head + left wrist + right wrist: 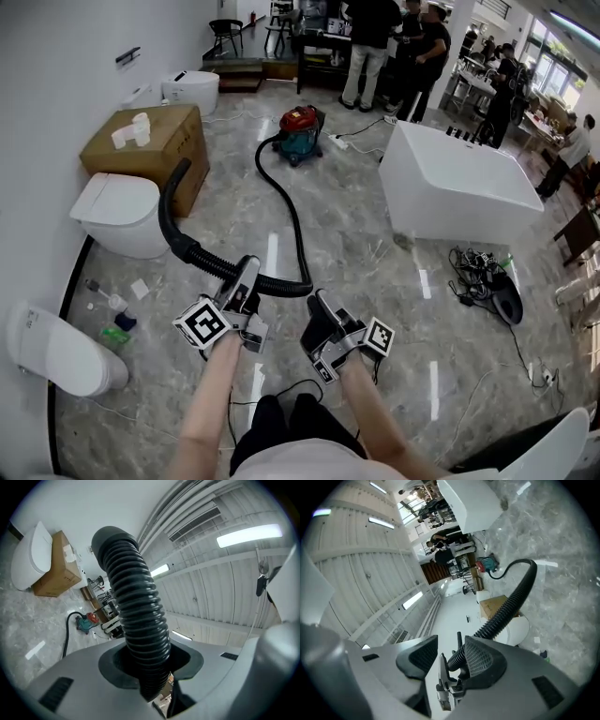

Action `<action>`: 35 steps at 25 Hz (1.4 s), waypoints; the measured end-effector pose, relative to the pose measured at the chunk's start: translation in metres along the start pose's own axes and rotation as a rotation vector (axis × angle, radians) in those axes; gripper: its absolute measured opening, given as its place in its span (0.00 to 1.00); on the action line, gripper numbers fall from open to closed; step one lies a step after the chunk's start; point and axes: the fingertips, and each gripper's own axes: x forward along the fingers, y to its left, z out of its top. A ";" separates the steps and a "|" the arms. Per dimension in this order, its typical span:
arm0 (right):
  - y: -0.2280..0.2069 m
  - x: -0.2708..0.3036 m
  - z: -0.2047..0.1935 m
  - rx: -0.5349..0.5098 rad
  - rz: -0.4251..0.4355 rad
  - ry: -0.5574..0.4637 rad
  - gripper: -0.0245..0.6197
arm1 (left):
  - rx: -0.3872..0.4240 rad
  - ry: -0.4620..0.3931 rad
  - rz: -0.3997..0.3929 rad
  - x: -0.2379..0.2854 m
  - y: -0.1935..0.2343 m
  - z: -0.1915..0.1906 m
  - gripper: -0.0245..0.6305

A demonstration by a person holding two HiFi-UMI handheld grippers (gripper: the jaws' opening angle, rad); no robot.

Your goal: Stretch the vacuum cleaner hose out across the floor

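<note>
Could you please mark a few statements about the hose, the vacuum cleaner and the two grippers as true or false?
1. The left gripper is clamped on the hose. True.
2. A white toilet stands beside the cardboard box. True.
3. The vacuum cleaner sits on top of the cardboard box. False: it stands on the floor.
4. The hose lies straight. False: it curves, and its free end arches up in the air.
5. The right gripper has its jaws pressed together. False: they stand apart.

Grey marble floor [375,253], white bathtub [459,187], toilets [117,211]
</note>
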 end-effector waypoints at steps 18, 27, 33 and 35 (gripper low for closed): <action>0.017 -0.004 -0.001 -0.443 -0.126 0.083 0.08 | 0.183 0.160 0.035 -0.006 0.011 -0.016 0.26; 0.029 -0.010 0.007 -0.627 -0.164 0.099 0.07 | 0.503 0.413 0.032 -0.003 0.008 -0.045 0.26; 0.041 -0.015 0.015 -0.664 -0.131 0.068 0.07 | 0.666 0.580 0.073 -0.009 0.023 -0.071 0.26; 0.045 -0.016 0.017 -0.677 -0.123 0.067 0.07 | 0.721 0.630 0.082 -0.010 0.027 -0.081 0.26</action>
